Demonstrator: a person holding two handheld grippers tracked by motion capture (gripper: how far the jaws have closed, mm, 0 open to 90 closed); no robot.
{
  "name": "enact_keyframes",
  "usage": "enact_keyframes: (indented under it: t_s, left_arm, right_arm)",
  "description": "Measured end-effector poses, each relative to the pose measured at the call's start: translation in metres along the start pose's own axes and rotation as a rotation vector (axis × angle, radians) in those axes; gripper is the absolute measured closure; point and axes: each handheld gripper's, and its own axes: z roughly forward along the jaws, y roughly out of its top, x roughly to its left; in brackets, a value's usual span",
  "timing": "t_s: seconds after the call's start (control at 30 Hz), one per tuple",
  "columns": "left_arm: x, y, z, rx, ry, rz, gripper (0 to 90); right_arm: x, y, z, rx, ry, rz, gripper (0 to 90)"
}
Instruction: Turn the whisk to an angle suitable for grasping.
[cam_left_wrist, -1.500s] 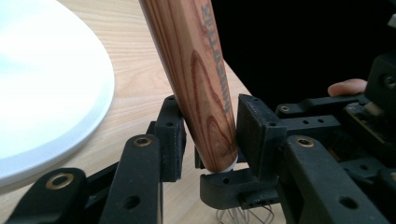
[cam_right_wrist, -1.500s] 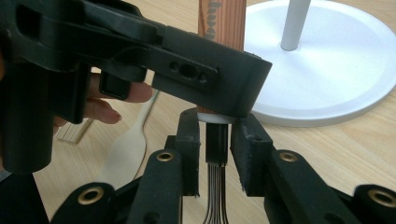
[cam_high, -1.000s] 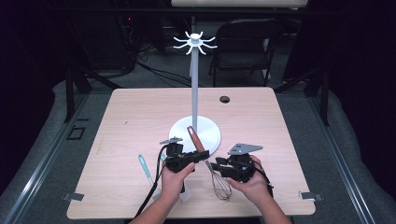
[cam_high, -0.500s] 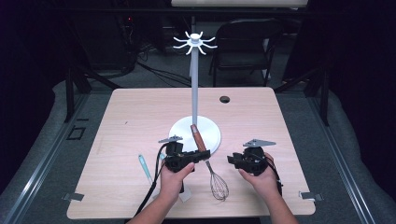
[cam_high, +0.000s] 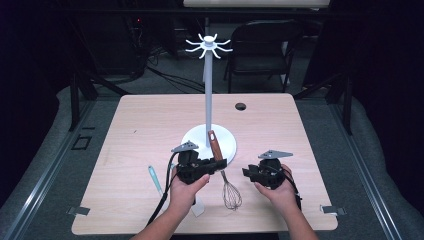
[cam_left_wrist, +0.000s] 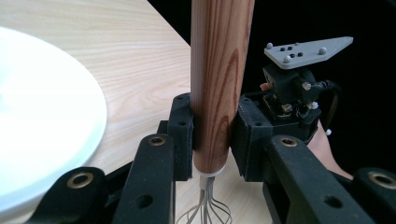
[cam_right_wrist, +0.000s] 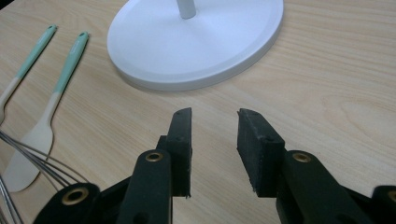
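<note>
- Gripping the whisk (cam_high: 223, 167) by its wooden handle, the left gripper (cam_high: 202, 166) had its jaws pressed on both sides of that handle after just closing further on it.
- In the left gripper view the handle (cam_left_wrist: 219, 79) stood upright between the black pads, with the wire loops (cam_left_wrist: 205, 212) hanging below them.
- From the high view, the whisk slanted from beside the white stand base (cam_high: 192, 137) toward the near edge of the tabletop (cam_high: 150, 120), its wire head (cam_high: 231, 194) low over the wood.
- The right gripper (cam_high: 251, 173) sat well to the right of the whisk, its jaws apart with nothing between them, as the right gripper view (cam_right_wrist: 214, 126) showed.
- Two teal-handled utensils (cam_right_wrist: 56, 88) lay on the tabletop left of the stand base in that view.
- The stand's pole (cam_high: 208, 95) rose from the base to a crown of hooks (cam_high: 208, 46).
</note>
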Motion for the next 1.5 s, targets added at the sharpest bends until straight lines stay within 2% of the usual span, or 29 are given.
enact_keyframes:
  t_s: [0.2, 0.33, 0.53, 0.7, 0.87, 0.97, 1.1, 1.2, 1.23, 1.27, 1.33, 1.37, 1.5]
  left_arm:
    - [-0.004, 0.009, -0.004, 0.019, 0.022, 0.065, 71.5]
    - [-0.004, 0.017, -0.008, 0.043, 0.019, 0.099, 71.5]
    - [-0.005, 0.035, -0.016, 0.069, 0.033, 0.181, 71.5]
    - [-0.005, 0.048, -0.021, 0.086, 0.045, 0.215, 71.5]
    - [-0.001, 0.060, -0.025, 0.108, 0.038, 0.238, 71.6]
    - [0.001, 0.069, -0.028, 0.105, 0.041, 0.248, 71.6]
    - [0.000, 0.086, -0.034, 0.102, 0.063, 0.289, 71.6]
    - [-0.003, 0.098, -0.039, 0.097, 0.064, 0.308, 71.6]
    - [-0.004, 0.102, -0.041, 0.095, 0.061, 0.313, 71.6]
    - [-0.005, 0.107, -0.043, 0.088, 0.058, 0.323, 71.6]
    - [-0.009, 0.117, -0.046, 0.082, 0.059, 0.341, 71.6]
    - [-0.011, 0.123, -0.047, 0.079, 0.054, 0.352, 71.5]
    - [-0.018, 0.141, -0.048, 0.064, 0.049, 0.369, 71.6]
  right_arm:
    - [0.001, 0.000, 0.000, 0.003, -0.003, -0.001, 65.7]
    - [0.001, -0.001, 0.001, 0.000, -0.003, -0.002, 65.3]
    - [-0.001, -0.001, 0.002, 0.003, -0.001, -0.001, 64.9]
    - [0.000, -0.002, 0.002, 0.008, 0.000, 0.002, 64.7]
    - [0.000, -0.002, 0.003, 0.008, 0.000, -0.001, 64.5]
    - [0.001, -0.003, 0.004, 0.014, 0.001, -0.002, 64.3]
    - [0.001, -0.003, 0.005, 0.016, 0.004, -0.003, 64.1]
    - [0.000, -0.003, 0.005, 0.018, 0.001, -0.002, 63.9]
    - [0.001, -0.004, 0.006, 0.015, 0.001, 0.005, 63.9]
    - [-0.001, -0.003, 0.004, 0.037, -0.013, -0.015, 63.9]
    - [-0.001, -0.003, 0.004, 0.039, -0.015, -0.017, 63.8]
    - [0.001, -0.004, 0.006, 0.017, 0.005, 0.008, 63.9]
    - [0.001, -0.004, 0.007, 0.017, 0.004, -0.002, 63.8]
